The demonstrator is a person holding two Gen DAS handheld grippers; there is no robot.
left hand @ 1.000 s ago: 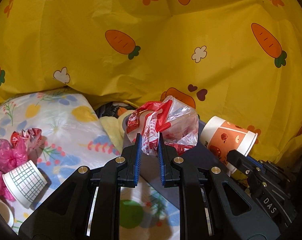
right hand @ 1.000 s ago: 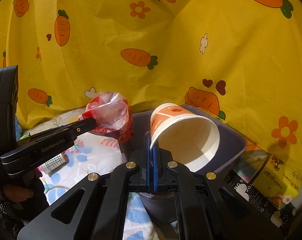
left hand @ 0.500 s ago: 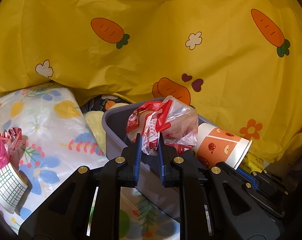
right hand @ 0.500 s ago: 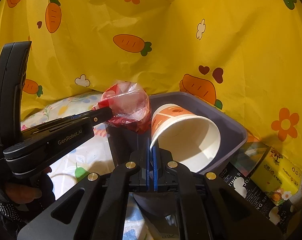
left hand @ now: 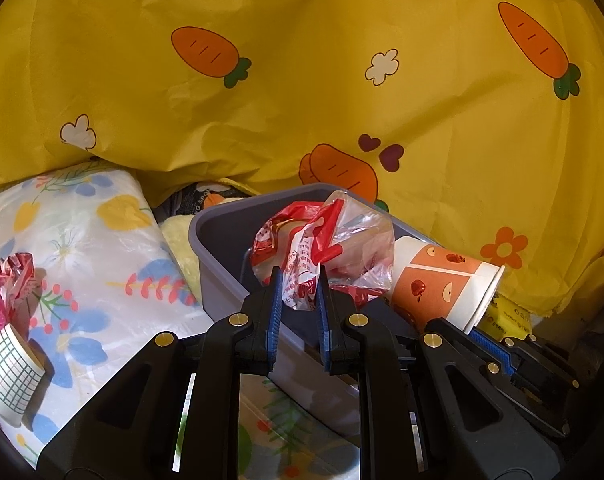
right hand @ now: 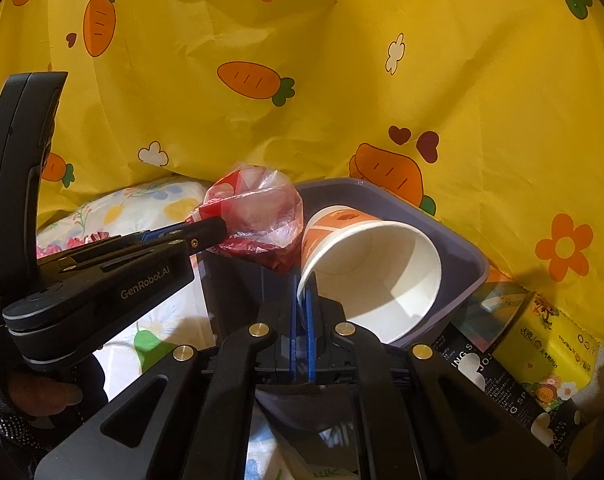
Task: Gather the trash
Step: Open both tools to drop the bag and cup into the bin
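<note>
My left gripper [left hand: 299, 280] is shut on a crumpled red and clear plastic bag [left hand: 326, 244], held over the near left corner of a grey bin [left hand: 222, 216]. Seen from the right wrist, that bag [right hand: 258, 216] hangs at the tip of the left gripper [right hand: 214, 228] above the bin [right hand: 470, 256]. My right gripper [right hand: 302, 284] is shut on the rim of an orange and white paper cup [right hand: 366, 272], tilted on its side over the bin with its mouth toward the camera. In the left wrist view the cup [left hand: 442, 284] lies just right of the bag.
A floral sheet [left hand: 82, 240] to the left carries a checked paper cup [left hand: 10, 364] and pink and red wrappers [left hand: 6, 284]. Yellow carrot-print cloth [left hand: 302, 80] hangs behind. Right of the bin lie a yellow tissue pack [right hand: 550, 344] and a dark packet [right hand: 490, 376].
The left gripper has carried the bag to the right, from over the floral sheet to above the bin's near left corner. The right gripper still holds the cup over the bin.
</note>
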